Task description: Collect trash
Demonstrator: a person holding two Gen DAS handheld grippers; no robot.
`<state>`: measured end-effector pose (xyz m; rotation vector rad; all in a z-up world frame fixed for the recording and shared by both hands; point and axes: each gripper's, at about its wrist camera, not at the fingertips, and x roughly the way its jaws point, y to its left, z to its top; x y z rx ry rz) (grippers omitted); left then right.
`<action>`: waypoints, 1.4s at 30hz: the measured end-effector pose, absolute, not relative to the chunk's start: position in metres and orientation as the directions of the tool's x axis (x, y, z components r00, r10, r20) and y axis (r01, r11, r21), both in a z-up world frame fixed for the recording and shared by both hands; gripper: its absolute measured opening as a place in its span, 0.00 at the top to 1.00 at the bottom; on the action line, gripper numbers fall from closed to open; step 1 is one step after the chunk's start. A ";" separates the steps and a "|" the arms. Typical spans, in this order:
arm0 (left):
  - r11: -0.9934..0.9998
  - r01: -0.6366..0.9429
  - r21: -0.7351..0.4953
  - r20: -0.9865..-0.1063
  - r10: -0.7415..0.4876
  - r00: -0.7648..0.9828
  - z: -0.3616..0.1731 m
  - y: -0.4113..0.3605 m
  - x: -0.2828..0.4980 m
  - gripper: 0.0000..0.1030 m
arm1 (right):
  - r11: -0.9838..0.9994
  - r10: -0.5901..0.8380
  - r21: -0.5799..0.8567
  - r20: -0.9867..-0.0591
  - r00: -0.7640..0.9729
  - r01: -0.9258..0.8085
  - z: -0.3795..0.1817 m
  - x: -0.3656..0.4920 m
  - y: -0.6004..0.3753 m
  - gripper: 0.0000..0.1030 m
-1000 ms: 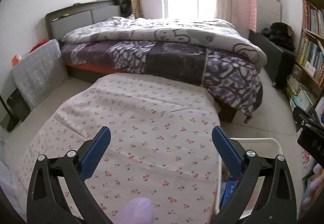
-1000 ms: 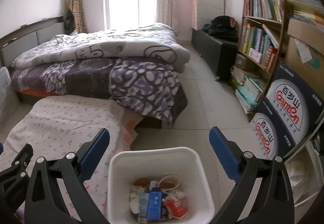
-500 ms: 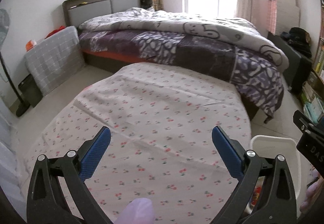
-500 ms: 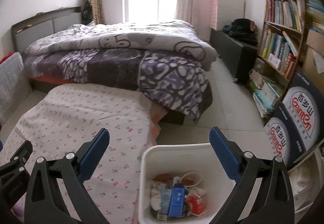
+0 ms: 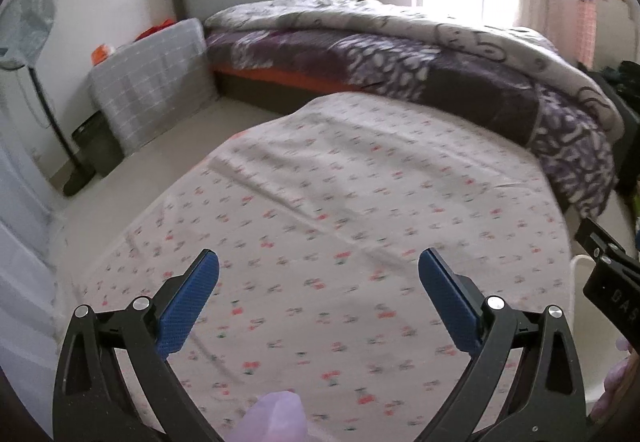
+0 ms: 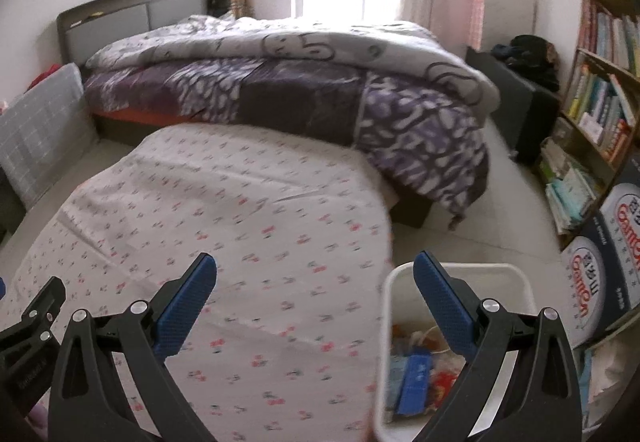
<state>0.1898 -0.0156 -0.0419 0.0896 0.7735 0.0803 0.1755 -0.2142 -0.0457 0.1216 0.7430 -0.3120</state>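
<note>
A white bin [image 6: 456, 274] stands on the floor at the right of a table draped in a cherry-print cloth [image 6: 240, 210]. Inside it lie several pieces of trash [image 6: 416, 370], among them a blue carton, a red wrapper and a cup. My right gripper [image 6: 314, 290] is open and holds nothing, its right finger over the bin's near rim. My left gripper [image 5: 318, 290] hovers open over the cloth [image 5: 340, 202], nothing between its blue pads. No trash shows on the cloth. The bin's rim [image 5: 576, 262] peeks in at the left wrist view's right edge.
Behind the table is a bed with a purple patterned quilt [image 6: 320, 82]. A bookshelf [image 6: 600, 90] and printed cartons [image 6: 612, 282] line the right wall. A grey checked storage bag [image 5: 152, 82] and a standing fan [image 5: 28, 26] are at the left. A gloved fingertip [image 5: 276, 418] shows below.
Both views have swung left: the bin slid from centre to the right side of the right wrist view, and the fan and storage bag came into the left wrist view. Both grippers stayed open.
</note>
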 end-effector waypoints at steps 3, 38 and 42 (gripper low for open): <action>0.989 -0.077 0.124 -0.705 0.142 0.694 -0.051 0.002 0.193 0.07 | 0.955 -0.220 -0.016 -0.708 0.671 0.296 -0.062 0.184 -0.193 0.07; 0.923 -0.315 0.221 -0.754 0.366 0.545 -0.157 0.084 0.214 0.06 | 0.978 -0.096 0.037 -0.800 0.592 0.207 -0.171 0.198 -0.132 0.06; 0.927 -0.320 0.196 -0.759 0.350 0.550 -0.158 0.087 0.218 0.06 | 0.977 -0.095 0.038 -0.800 0.592 0.208 -0.171 0.197 -0.133 0.06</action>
